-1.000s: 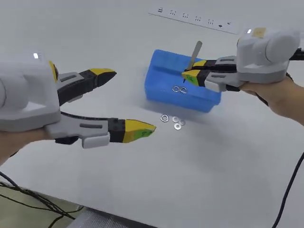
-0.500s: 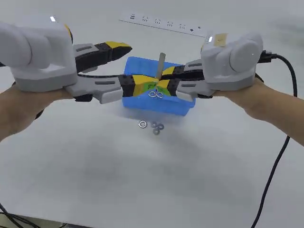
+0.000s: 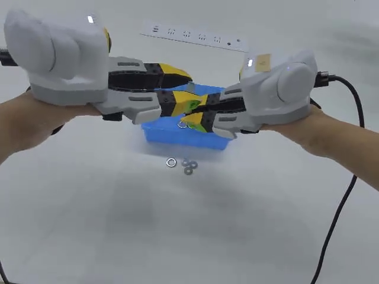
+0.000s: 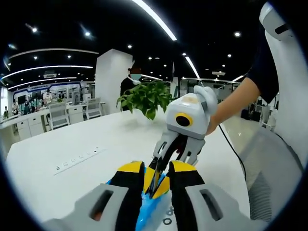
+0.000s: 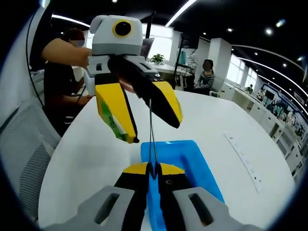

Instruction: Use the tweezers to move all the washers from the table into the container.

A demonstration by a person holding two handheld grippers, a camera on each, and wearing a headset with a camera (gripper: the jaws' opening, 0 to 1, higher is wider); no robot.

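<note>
Left claw (image 5: 154, 130), spread, has come up to straddle the tweezers (image 5: 151, 144) pinched in the right claw (image 5: 153, 167).

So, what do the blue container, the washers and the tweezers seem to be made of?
The container looks like moulded plastic: uniform bright blue, soft sheen. The washers on the table look like metal: thin silvery rings with bright glints. The tweezers, held in the right gripper, show as thin dark blades, probably metal; their finish is hard to tell.
</note>
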